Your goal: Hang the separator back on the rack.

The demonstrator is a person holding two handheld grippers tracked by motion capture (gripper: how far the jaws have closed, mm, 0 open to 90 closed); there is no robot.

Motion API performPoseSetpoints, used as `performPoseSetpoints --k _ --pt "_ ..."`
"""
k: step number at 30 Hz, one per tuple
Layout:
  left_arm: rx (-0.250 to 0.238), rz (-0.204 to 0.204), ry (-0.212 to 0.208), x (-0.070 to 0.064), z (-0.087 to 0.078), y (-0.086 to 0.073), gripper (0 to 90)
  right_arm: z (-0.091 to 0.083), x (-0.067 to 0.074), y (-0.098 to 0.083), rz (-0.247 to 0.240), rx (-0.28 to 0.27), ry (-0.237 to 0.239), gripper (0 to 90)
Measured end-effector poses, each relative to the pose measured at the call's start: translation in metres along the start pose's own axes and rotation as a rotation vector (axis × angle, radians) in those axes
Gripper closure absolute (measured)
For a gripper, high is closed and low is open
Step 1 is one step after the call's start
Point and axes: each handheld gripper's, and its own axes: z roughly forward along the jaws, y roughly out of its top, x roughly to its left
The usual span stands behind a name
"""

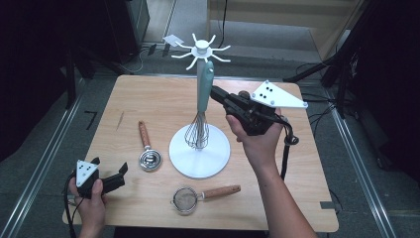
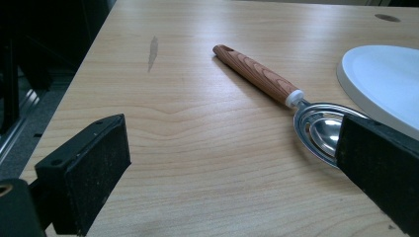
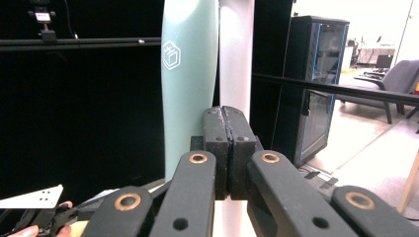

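Right, the whisk (image 1: pixel 202 106) hangs on the stand (image 1: pixel 200 148); the right gripper (image 1: pixel 216 93) sits at its handle, fingers pressed together, nothing between them. Better to nudge gently, not swing it. Left gripper (image 1: pixel 110 172) rests on the worktop (image 1: pixel 148 99), fingers spread.

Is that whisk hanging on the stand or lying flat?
Hanging. The whisk dangles wires-down from a hook on the stand, beside its pole.
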Motion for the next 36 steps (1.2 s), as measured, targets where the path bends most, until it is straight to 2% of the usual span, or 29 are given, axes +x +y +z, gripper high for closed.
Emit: performPoseSetpoints --k 11,19,23,25,27,29,31,33,36 --pt "0.001 0.002 0.0 0.0 0.0 0.0 0.7 0.003 0.008 -0.001 -0.01 0.001 0.014 90.0" --pt "-0.004 0.009 0.003 -0.001 -0.002 0.0 0.7 -0.002 0.001 -0.009 -0.002 0.016 -0.023 90.0" --pt "-0.001 0.016 0.009 -0.003 -0.006 0.002 1.4 -0.008 -0.005 -0.02 0.005 0.03 -0.049 90.0" --pt "0.007 0.021 0.022 -0.004 -0.008 0.002 7.2 -0.012 -0.008 -0.027 0.015 0.04 -0.063 90.0" --pt "0.02 0.019 0.018 -0.006 -0.009 0.003 7.8 -0.016 -0.012 -0.034 0.024 0.053 -0.074 89.6" --pt "0.019 0.023 0.014 -0.01 -0.01 0.004 8.6 -0.021 -0.015 -0.042 0.03 0.062 -0.091 89.0" --pt "0.019 0.032 0.03 -0.015 -0.012 0.005 15.1 -0.026 -0.018 -0.05 0.034 0.068 -0.107 87.4" --pt "0.028 0.048 0.044 -0.021 -0.012 0.006 15.1 -0.031 -0.019 -0.058 0.037 0.085 -0.127 86.1" --pt "0.029 0.026 -0.021 -0.027 -0.014 0.007 15.7 -0.039 -0.022 -0.07 0.044 0.107 -0.152 85.0"
